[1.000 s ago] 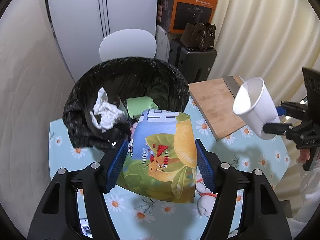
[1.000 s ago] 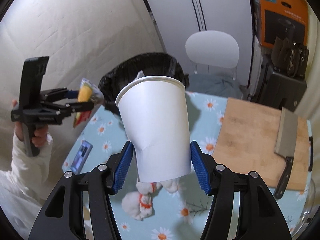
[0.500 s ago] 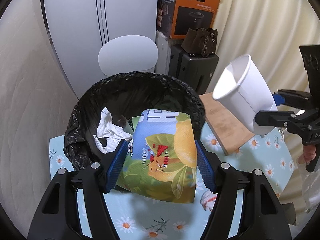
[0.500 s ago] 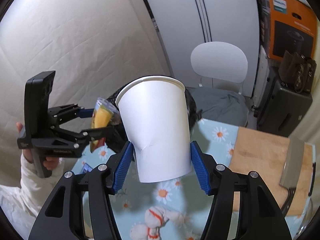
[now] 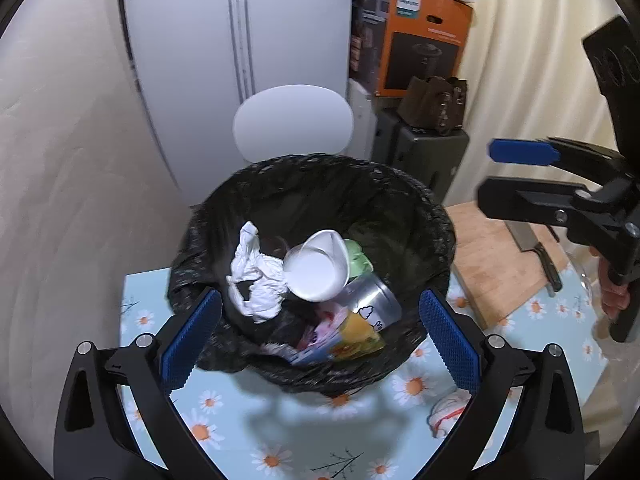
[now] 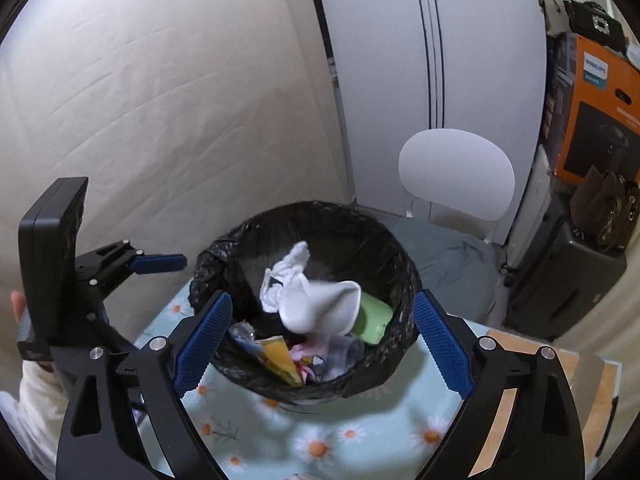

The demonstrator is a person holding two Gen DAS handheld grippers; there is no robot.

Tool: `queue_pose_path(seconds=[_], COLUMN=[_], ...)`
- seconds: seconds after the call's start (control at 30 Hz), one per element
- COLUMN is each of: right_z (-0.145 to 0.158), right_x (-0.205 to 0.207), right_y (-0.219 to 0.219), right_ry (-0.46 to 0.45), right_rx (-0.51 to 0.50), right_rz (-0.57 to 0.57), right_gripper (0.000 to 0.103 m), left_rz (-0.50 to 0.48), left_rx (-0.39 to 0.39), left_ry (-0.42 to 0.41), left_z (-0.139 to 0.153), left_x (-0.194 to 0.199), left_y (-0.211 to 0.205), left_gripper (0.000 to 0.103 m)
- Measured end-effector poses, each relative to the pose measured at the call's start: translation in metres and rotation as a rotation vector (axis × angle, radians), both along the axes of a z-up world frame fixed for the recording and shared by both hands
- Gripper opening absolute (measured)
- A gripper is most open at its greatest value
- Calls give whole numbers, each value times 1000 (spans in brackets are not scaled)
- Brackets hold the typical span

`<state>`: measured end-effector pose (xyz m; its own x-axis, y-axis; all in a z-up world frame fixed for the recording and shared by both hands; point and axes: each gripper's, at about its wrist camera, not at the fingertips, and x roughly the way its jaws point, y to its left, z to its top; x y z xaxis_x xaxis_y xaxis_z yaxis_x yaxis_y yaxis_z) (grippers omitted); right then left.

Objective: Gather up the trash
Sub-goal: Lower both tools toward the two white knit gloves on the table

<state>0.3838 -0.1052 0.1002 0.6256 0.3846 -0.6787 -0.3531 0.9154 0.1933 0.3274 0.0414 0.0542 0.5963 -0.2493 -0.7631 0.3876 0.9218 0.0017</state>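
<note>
A bin with a black liner (image 5: 420,208) (image 6: 224,248) stands on the daisy tablecloth. Inside lie a white paper cup (image 5: 316,266) (image 6: 320,308), crumpled white paper (image 5: 256,276), the yellow fruit snack bag (image 5: 352,338) (image 6: 278,354), a metal can (image 5: 374,300) and a green item (image 6: 374,318). My left gripper (image 5: 320,336) is open and empty over the bin's near rim; it also shows in the right wrist view (image 6: 156,264). My right gripper (image 6: 322,344) is open and empty over the bin; in the left wrist view (image 5: 520,172) it is at the right.
A wooden cutting board (image 5: 504,268) with a cleaver (image 5: 536,248) lies right of the bin. A small white and red soft item (image 5: 448,412) lies on the cloth at the front right. A white chair (image 5: 292,124), a dark case and an orange box (image 5: 424,40) stand behind.
Both grippers moved over the bin and opened. The snack bag left my left gripper and the paper cup left my right gripper; both now lie in the bin.
</note>
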Motion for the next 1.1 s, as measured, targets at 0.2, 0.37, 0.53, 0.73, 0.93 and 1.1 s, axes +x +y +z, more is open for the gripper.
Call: queue_pose_path(seconds=[0.2,0.37,0.53,0.73,0.93,1.1], right_z=[-6,-9,-13,-28,-50,-70], right_x=[-23,-42,-58,-77,-92,-103], right_y=[-14,-23,-31,-43,-55,-59], right_ry=[23,43,57,93,138,169], right_rx=[-2,0,-1,-10,-31,-56], right_rz=[-18,-9,-16,-17,-7,36], right_gripper=[89,89,89,89,89,89], left_rz=[39,62,68,89,105,138], left_rx=[-11,17,55,56,66,73], left_ry=[18,20,20,38,83,101], left_z=[0,4,8,6,-5,-16], left_x=[-13,-30,-45,-63,-79,-95], left_y=[0,-3,-6,-8,-15,-19], left_gripper=[97,97,97,97,97,97])
